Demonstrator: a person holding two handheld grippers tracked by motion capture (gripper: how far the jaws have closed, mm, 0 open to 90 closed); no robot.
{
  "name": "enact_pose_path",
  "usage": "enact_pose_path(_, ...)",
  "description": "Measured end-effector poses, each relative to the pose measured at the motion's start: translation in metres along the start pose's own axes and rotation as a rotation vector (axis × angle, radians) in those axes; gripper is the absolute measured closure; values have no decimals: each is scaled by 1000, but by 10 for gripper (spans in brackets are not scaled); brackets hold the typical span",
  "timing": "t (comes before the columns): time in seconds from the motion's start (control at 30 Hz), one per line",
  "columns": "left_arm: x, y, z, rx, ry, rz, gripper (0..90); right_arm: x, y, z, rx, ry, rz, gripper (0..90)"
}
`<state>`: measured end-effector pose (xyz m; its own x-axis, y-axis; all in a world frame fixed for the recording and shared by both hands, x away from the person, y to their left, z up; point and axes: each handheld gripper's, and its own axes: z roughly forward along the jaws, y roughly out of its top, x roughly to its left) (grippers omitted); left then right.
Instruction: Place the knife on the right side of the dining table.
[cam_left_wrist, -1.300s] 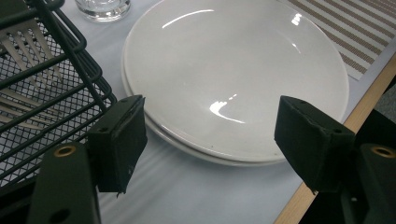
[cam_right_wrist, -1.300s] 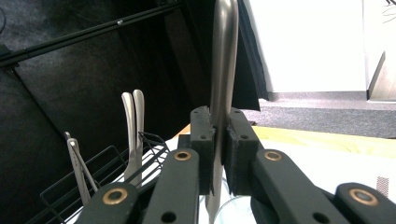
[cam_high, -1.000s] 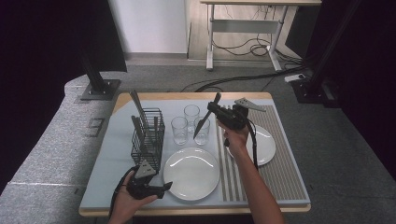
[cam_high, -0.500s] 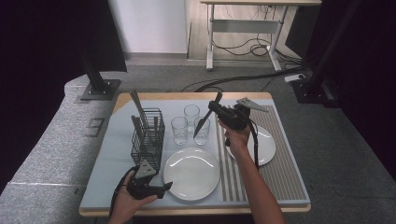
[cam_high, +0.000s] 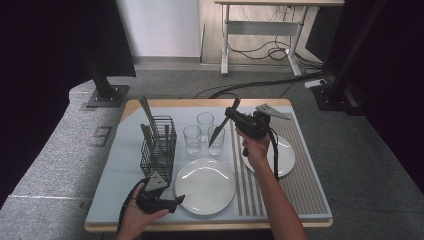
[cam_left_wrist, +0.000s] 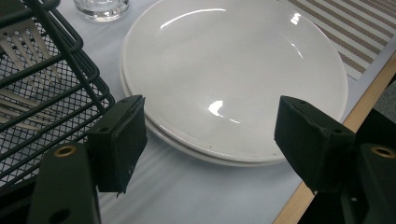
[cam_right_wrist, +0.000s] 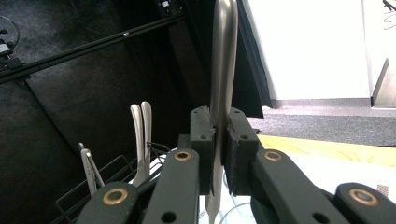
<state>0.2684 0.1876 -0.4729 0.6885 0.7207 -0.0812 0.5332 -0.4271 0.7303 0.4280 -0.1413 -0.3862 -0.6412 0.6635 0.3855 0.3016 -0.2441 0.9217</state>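
Note:
My right gripper (cam_high: 229, 115) is raised over the back middle of the table, shut on a silver knife (cam_high: 216, 134). The knife slants down to the left, its tip just above the glasses (cam_high: 192, 140). In the right gripper view the pads pinch the knife (cam_right_wrist: 222, 60) flat between them, rounded handle end up; my right gripper (cam_right_wrist: 218, 135) points toward the black wire cutlery basket (cam_right_wrist: 107, 175). My left gripper (cam_high: 176, 201) rests low near the table's front edge, open, beside a white plate (cam_high: 205, 185). In the left gripper view my left gripper (cam_left_wrist: 210, 135) holds nothing, with the plate (cam_left_wrist: 233, 70) just ahead.
The cutlery basket (cam_high: 159, 145) with several utensils stands at the left. Three glasses cluster behind the plate. A second white plate (cam_high: 284, 156) lies on the striped placemat (cam_high: 300, 180) under the right forearm. The table's wooden edge (cam_high: 210, 227) runs along the front.

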Motion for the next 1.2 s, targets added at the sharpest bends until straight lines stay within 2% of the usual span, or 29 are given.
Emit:
enact_pose_path(0.7, 0, 0, 0, 1, 0, 1, 256, -2, 1, -3, 8, -9, -13, 836)
enact_pose_path(1.2, -1, 0, 1, 3, -1, 0, 256, -8, 4, -15, 3, -27, -7, 835)
